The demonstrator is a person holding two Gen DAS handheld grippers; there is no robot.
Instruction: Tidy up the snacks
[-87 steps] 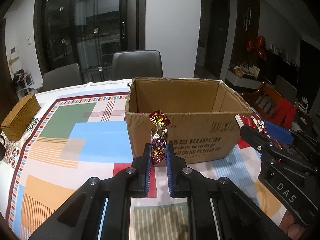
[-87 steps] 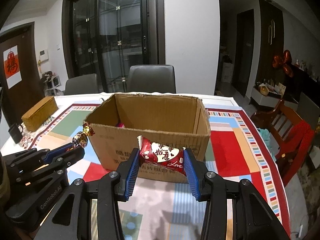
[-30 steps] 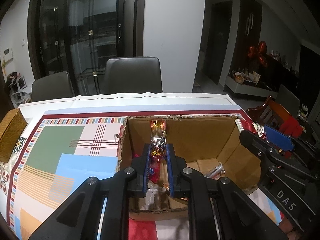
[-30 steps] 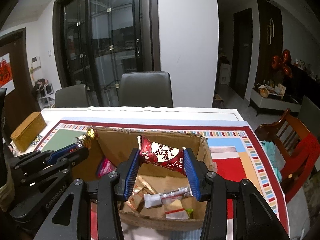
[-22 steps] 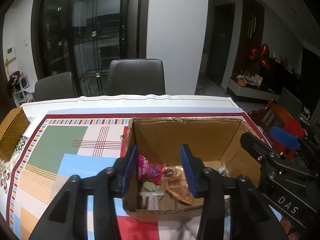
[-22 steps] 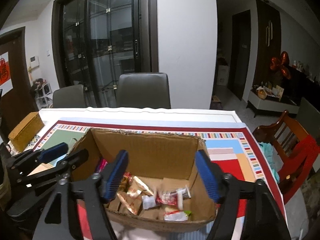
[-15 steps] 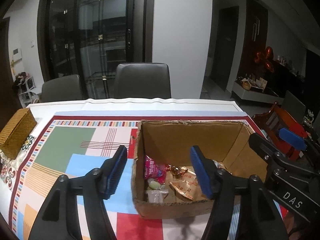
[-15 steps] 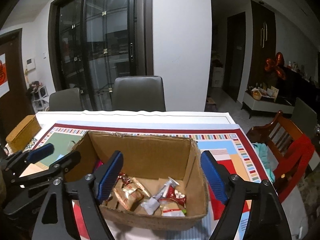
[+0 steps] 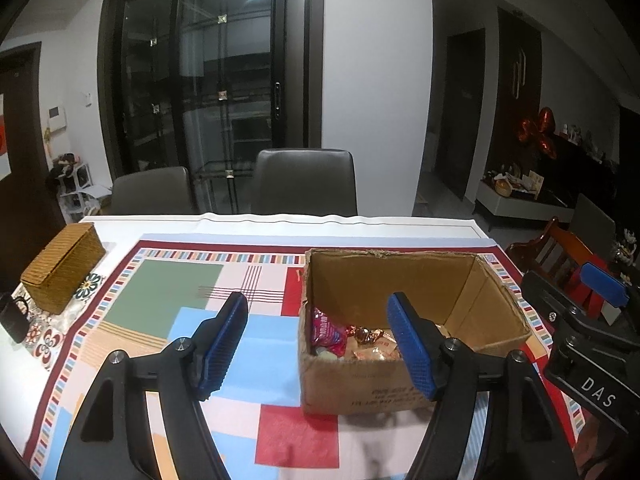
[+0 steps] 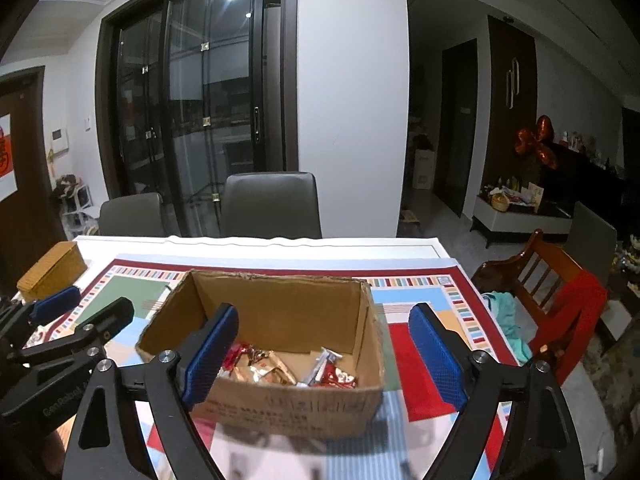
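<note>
Snacks point(image 10: 280, 368) all sit in the cardboard box point(image 10: 288, 408) on the patterned tablecloth point(image 9: 160, 300): a pink packet point(image 9: 326, 334) against the left wall, gold and red foil candies point(image 9: 364, 334) mid-floor, a silver-and-red wrapper point(image 10: 332, 368) toward the right. Wrappers lie loose and overlapping on the box floor, not stacked. I see no snacks on the cloth in either view.

Left gripper point(image 9: 320, 344) hangs above the box's near-left corner with jaws spread wide and nothing between them. Right gripper point(image 10: 324, 352) is over the near edge, also wide and empty, its pads bracketing the box opening. My read: both sit high and clear of the rim because the drop is done; holding above the box keeps the pads off the cardboard walls.

Around: a wicker box point(image 9: 64, 268) at the far-left edge of the table, well apart from the carton. A dark object point(image 9: 14, 320) sits beside it, too cropped to identify. Two grey chairs point(image 9: 304, 182) stand behind the table and a wooden chair point(image 10: 548, 280) with red cloth to the right.

Obstructions: nothing on the cloth between the grippers and the box. Only clash risk is the grippers themselves, close side by side, and the tall box walls if either goes back in.
</note>
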